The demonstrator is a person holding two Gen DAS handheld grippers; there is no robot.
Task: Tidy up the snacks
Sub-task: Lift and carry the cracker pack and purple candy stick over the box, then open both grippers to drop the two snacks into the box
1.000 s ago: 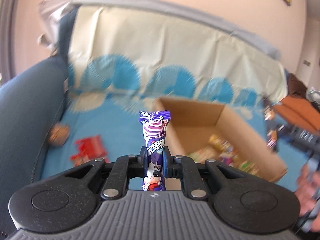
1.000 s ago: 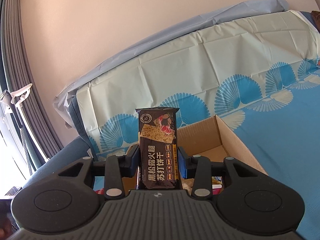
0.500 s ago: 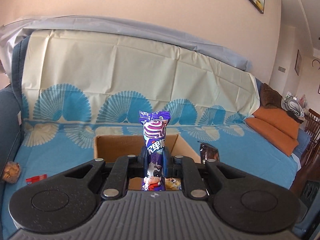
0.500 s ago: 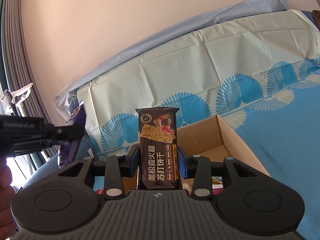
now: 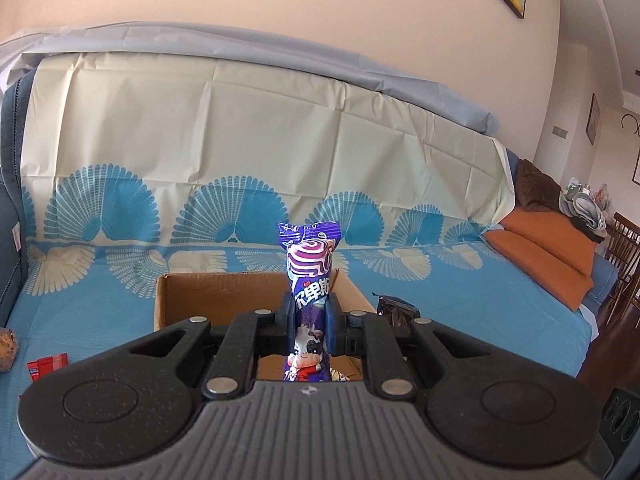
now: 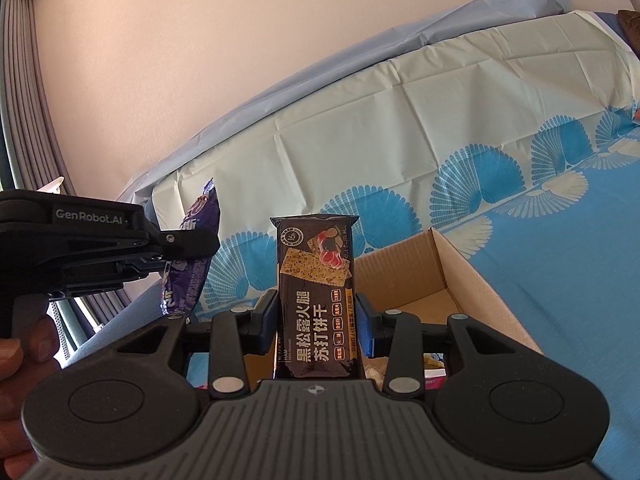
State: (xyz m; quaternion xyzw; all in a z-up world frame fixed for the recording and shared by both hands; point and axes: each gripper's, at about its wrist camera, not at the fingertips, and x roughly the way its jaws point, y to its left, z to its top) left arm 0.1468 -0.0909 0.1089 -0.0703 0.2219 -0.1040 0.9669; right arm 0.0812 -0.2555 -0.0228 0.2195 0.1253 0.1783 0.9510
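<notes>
Left gripper (image 5: pixel 307 316) swung boxward | jaws clamp purple candy (image 5: pixel 309 280) | right gripper (image 6: pixel 316 320) clamps cracker pack (image 6: pixel 316 300)

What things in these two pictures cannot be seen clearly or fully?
- Cardboard box floor and contents: left wrist view, hidden by the left gripper.
- Dark packet beside the box: partly hidden by that gripper.
- Red packet: small, print unreadable.
- Cracker pack bottom: right wrist view, hidden by the right gripper body.

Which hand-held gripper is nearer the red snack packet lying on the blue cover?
Left. The left hand-held gripper, clamping a purple candy wrapper, has the red snack packet beside it. The right hand-held gripper is farther; its view doesn't show the packet.
</notes>
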